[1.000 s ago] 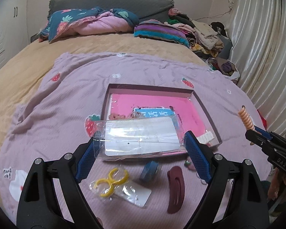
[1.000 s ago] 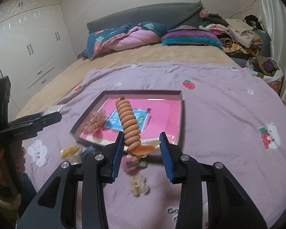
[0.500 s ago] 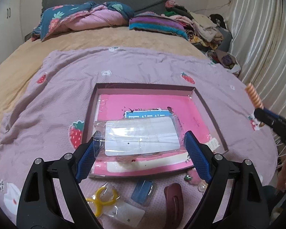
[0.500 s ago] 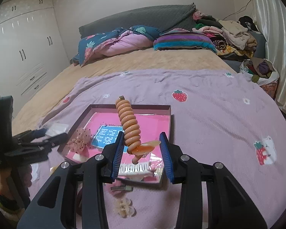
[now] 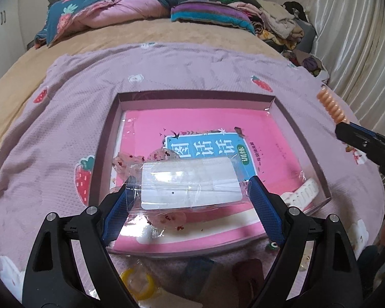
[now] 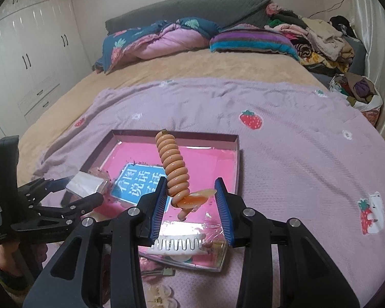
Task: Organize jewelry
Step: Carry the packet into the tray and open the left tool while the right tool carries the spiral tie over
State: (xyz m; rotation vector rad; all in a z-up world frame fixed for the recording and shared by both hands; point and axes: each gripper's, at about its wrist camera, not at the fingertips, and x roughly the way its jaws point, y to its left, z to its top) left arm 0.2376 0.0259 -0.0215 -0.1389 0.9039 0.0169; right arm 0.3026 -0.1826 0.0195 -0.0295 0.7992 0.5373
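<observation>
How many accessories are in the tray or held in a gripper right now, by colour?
Orange: 1, spiral hair tie, in the right gripper
Clear: 1, packet, in the left gripper
White: 1, toothed clip, in the tray
Pink speckled: 1, floral piece, in the tray
Total: 4

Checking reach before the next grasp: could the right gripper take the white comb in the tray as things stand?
Probably not yet: the right gripper is shut on the orange spiral hair tie, though the white comb lies uncovered just below.
</observation>
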